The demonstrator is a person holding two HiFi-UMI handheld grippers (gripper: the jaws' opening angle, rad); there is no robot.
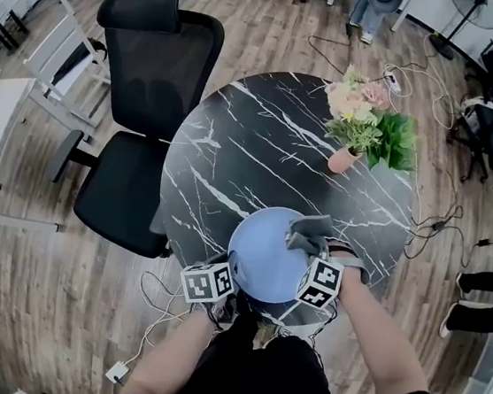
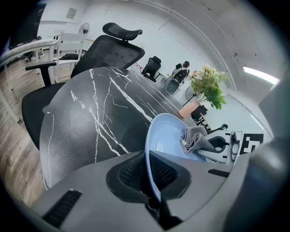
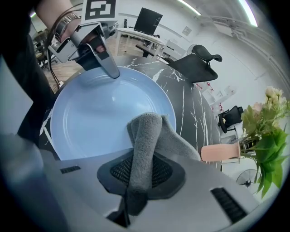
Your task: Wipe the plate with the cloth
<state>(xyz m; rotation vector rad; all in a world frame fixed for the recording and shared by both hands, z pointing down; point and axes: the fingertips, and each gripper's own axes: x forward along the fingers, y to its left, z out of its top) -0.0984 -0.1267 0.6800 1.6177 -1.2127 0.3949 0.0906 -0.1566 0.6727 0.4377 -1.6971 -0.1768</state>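
Observation:
A pale blue plate [image 1: 261,260] is held tilted over the near edge of a round black marble table [image 1: 261,149]. My left gripper [image 1: 234,272] is shut on the plate's near left rim; in the left gripper view the rim [image 2: 152,174] runs between the jaws. My right gripper [image 1: 310,248] is shut on a folded grey cloth [image 1: 308,232], which rests on the plate's far right part. In the right gripper view the cloth [image 3: 147,131] rises from between the jaws over the plate [image 3: 95,113], and the left gripper [image 3: 111,72] clamps the far rim.
A pink pot of flowers and green leaves [image 1: 362,126] stands at the table's right side. A black office chair [image 1: 143,99] sits against the table's left. Cables trail on the wooden floor around the table. A person's legs [image 1: 483,301] show at the right edge.

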